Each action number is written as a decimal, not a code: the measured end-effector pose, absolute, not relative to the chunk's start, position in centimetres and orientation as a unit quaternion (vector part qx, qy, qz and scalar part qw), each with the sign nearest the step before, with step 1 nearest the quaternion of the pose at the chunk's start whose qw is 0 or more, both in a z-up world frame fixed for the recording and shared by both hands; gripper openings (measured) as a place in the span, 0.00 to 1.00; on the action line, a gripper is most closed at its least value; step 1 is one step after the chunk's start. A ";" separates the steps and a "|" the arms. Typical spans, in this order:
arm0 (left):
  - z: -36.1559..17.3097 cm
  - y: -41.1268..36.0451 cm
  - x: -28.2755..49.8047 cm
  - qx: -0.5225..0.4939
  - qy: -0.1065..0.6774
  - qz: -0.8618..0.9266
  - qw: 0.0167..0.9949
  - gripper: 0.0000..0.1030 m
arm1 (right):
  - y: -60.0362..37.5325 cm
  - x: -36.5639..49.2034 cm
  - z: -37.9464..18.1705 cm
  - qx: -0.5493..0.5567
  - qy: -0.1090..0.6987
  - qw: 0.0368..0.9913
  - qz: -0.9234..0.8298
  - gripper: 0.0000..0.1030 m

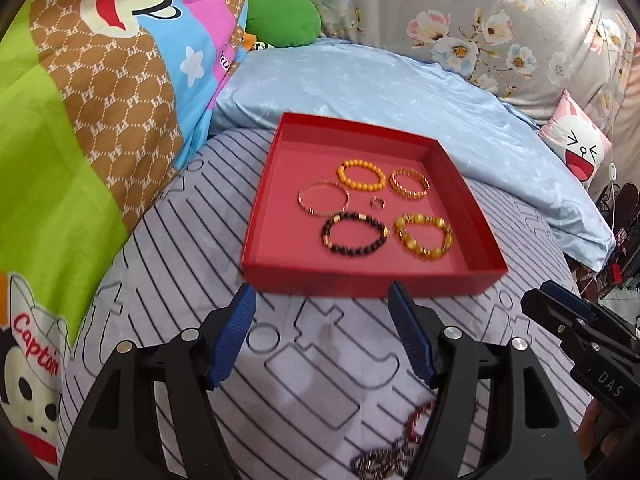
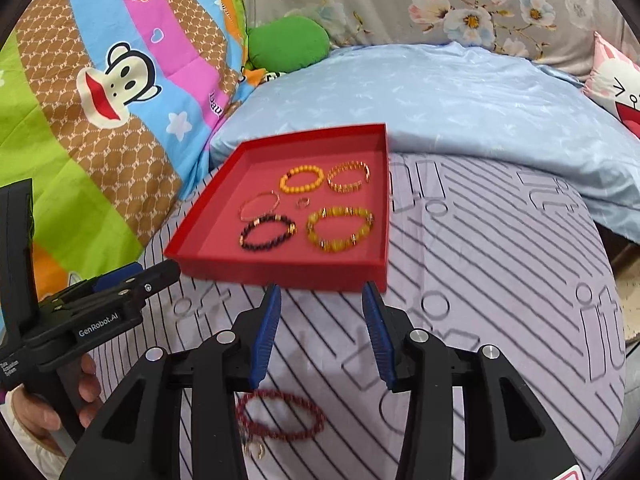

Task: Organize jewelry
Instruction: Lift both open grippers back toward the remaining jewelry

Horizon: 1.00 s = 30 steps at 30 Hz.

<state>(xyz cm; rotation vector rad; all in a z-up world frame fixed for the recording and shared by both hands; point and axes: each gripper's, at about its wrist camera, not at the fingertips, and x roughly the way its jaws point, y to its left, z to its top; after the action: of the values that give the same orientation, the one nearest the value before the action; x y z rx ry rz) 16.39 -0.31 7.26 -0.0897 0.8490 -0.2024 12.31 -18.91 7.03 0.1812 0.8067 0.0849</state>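
A red tray (image 1: pixel 360 282) (image 2: pixel 280 276) lies on the striped bedspread. It holds an orange bead bracelet (image 1: pixel 360 176), a gold chain bracelet (image 1: pixel 409 183), a thin bangle (image 1: pixel 323 199), a small ring (image 1: pixel 377 202), a dark bead bracelet (image 1: pixel 355 234) and a yellow bead bracelet (image 1: pixel 424 236). My left gripper (image 1: pixel 320 292) hovers open just before the tray's front wall, nothing between its fingers. My right gripper (image 2: pixel 322 289) is also open and empty, at the tray's near right corner. A dark red bead bracelet (image 2: pixel 280 416) lies on the bedspread under the right gripper, beside a small gold piece (image 2: pixel 256 450).
A cartoon quilt (image 1: pixel 80 120) rises on the left, with a light blue pillow (image 1: pixel 400 92) behind the tray. A green plush (image 1: pixel 284 20) and a pink cushion (image 1: pixel 576 148) lie further back. A hand (image 2: pixel 40 408) holds the left gripper's handle. More dark beads (image 1: pixel 380 464) lie near the bottom edge.
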 end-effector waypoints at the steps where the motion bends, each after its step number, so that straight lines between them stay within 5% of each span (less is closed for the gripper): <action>1: 7.1 -0.3 15.9 -0.041 0.413 -0.098 0.905 0.63 | -18.9 11.8 6.8 0.088 0.394 0.914 0.039 0.40; 30: 1.4 -3.2 6.0 0.004 0.460 -0.155 0.874 0.63 | -19.6 2.9 1.7 0.114 0.447 0.887 0.018 0.40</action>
<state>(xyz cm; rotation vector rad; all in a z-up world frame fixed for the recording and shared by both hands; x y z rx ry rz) 6.02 -3.24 1.43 0.0077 0.9610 -0.3247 2.89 -19.58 1.71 0.2372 0.9304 0.0365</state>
